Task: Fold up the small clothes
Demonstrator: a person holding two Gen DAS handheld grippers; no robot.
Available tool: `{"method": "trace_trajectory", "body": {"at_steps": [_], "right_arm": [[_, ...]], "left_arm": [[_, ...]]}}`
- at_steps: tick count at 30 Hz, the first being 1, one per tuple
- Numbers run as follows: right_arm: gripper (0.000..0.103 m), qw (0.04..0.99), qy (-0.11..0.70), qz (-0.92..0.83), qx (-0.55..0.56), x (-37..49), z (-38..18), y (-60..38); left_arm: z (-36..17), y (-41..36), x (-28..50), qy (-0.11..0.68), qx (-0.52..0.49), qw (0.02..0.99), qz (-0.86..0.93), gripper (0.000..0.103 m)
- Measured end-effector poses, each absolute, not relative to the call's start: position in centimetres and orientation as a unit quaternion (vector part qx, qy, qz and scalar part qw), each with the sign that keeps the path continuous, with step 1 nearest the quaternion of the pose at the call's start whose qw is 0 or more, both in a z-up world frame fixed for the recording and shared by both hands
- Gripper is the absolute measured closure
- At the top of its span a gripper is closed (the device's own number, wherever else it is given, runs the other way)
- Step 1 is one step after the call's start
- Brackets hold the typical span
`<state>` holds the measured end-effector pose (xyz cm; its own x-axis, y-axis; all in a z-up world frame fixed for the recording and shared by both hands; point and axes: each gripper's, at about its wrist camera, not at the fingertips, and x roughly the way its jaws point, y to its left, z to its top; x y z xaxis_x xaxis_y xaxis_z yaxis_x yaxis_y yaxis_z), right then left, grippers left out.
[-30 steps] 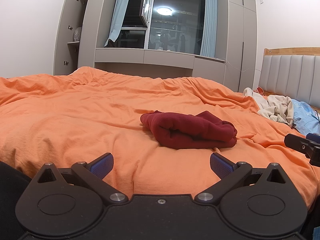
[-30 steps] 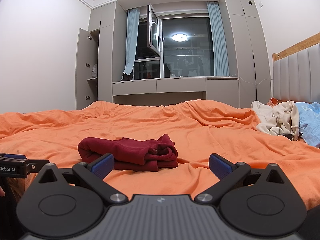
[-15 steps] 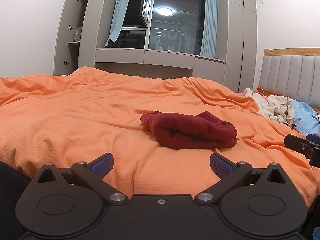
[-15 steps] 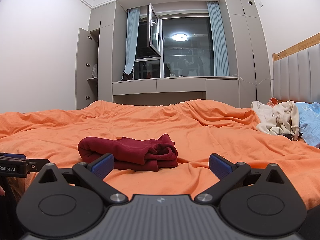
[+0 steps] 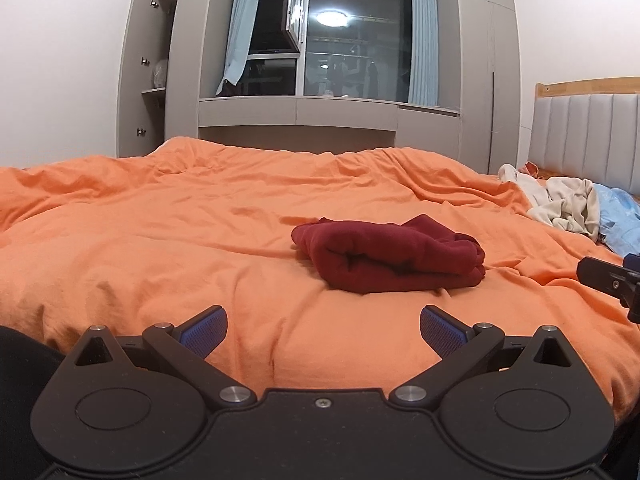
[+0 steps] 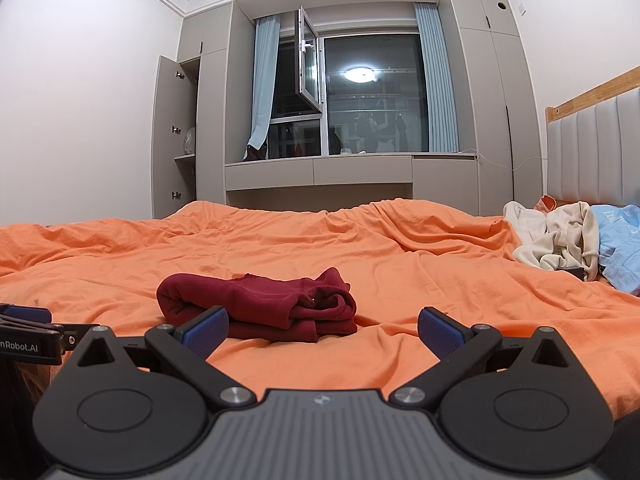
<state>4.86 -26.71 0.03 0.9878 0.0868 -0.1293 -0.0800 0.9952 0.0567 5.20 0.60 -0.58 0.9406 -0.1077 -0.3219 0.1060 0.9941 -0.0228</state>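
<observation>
A dark red garment (image 5: 390,258) lies folded into a compact bundle on the orange duvet (image 5: 160,240); it also shows in the right wrist view (image 6: 260,306). My left gripper (image 5: 323,330) is open and empty, held low at the near bed edge, short of the bundle. My right gripper (image 6: 322,330) is open and empty, also short of the bundle, which lies ahead to its left. The right gripper's tip shows at the left view's right edge (image 5: 612,280). The left gripper shows at the right view's left edge (image 6: 28,336).
A pile of cream clothes (image 5: 560,204) and a light blue garment (image 5: 620,216) lie at the far right by the padded headboard (image 5: 580,136). Grey wardrobes and a window bench (image 5: 296,114) stand behind the bed.
</observation>
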Motion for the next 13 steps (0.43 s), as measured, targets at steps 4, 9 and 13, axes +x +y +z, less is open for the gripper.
{"method": "trace_trajectory", "body": {"at_steps": [4,9,13], "right_arm": [[0.000,0.997,0.066,0.042,0.026,4.86,0.03,-26.69],[0.000,0.997,0.066,0.042,0.026,4.86,0.04,-26.70],[0.000,0.997,0.067,0.042,0.026,4.87,0.05,-26.69]], "left_arm": [[-0.39,0.57,5.16,0.163,-0.001,0.985,-0.057,0.001],[-0.30,0.66,5.15,0.162,-0.002,0.985,-0.059,0.001],[-0.29,0.67,5.18,0.162,-0.002,0.985,-0.058,0.001]]}}
